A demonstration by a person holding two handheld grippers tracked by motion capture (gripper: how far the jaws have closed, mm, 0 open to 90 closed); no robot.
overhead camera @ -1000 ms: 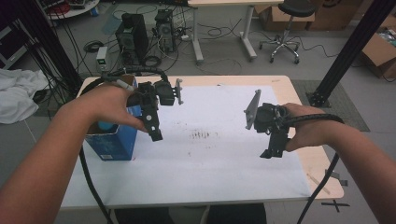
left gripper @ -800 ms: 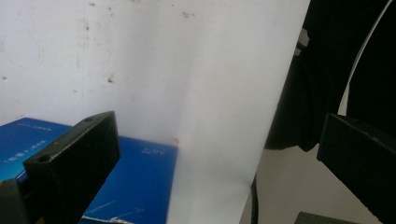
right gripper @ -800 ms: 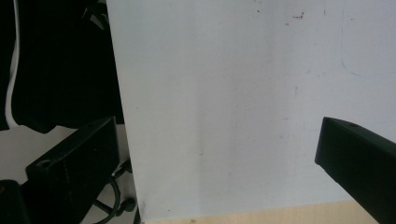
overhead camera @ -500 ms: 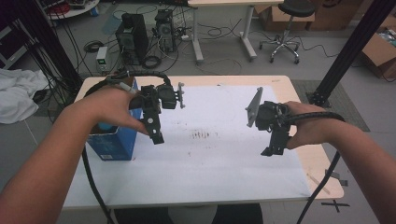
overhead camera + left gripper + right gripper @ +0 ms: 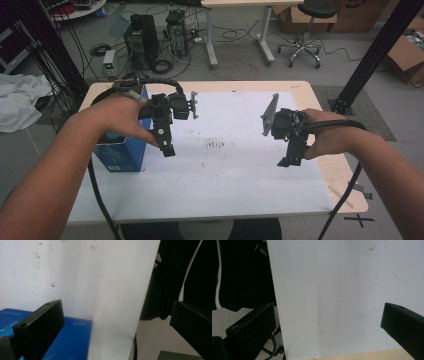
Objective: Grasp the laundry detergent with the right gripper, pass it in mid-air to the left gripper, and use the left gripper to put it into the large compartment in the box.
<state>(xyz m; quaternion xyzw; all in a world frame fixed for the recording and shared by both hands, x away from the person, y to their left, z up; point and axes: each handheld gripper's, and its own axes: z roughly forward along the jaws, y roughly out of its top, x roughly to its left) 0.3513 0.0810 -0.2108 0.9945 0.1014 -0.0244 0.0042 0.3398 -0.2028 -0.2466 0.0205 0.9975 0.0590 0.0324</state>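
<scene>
Seen from above, a person's two forearms reach in from the bottom edge over a table (image 5: 320,95) with a pale wooden top, most of it covered by a white sheet (image 5: 225,175) marked with a few small dark smudges near its middle. The left hand (image 5: 117,117) wraps around the left gripper (image 5: 167,149), wrist bent so the tool points down and toward the person, its tip hovering just above the white sheet. Right beside that hand, at the left edge of the sheet, stands a blue box (image 5: 122,155), partly hidden under the hand and close to the gripper's tip. In the left gripper view the two black jaws stand wide apart with nothing between them, and the blue box (image 5: 72,340) lies just below the near jaw. The right hand (image 5: 325,140) holds the right gripper (image 5: 290,161) over the right side of the sheet, also angled downward, well apart from the box and the other hand. In the right gripper view its jaws are likewise spread wide and empty over the white sheet (image 5: 332,297). A thick black cable trails from each tool down past the table's front edge. Both forearms are bare and held level above the table
</scene>
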